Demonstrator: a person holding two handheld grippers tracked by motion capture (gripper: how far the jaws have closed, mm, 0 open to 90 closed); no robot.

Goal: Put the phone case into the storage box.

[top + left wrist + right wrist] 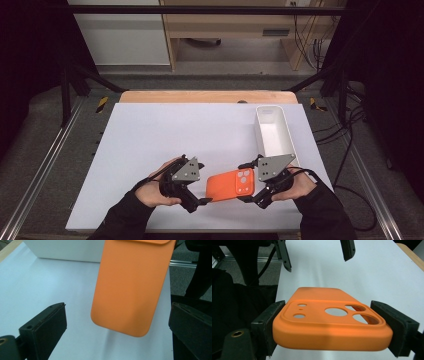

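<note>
High view: an orange phone case [231,185] sits near the front edge of the white worktop [165,140], between the two hands, with its camera cut-outs toward the right. The right gripper [254,198] is clenched on that camera end; in the right gripper view its two black pads press the opposite side edges of the case [332,327], which lies flat and level between them, cut-outs facing up, and appears lifted slightly clear of the worktop. The left gripper [200,201] stands just beside the plain end of the case, released. In the left gripper view its jaws stand wide apart, one at the lower left and one at the lower right, and the rounded plain end of the case [130,290] hangs between and beyond them without touching either pad. A white rectangular bin [273,130] rests on the worktop at the far right, well apart from the case, its long side running from near to far. Dark sleeves cover both forearms coming in from the near edge, and a cable trails from the right gripper off the right side.
</note>
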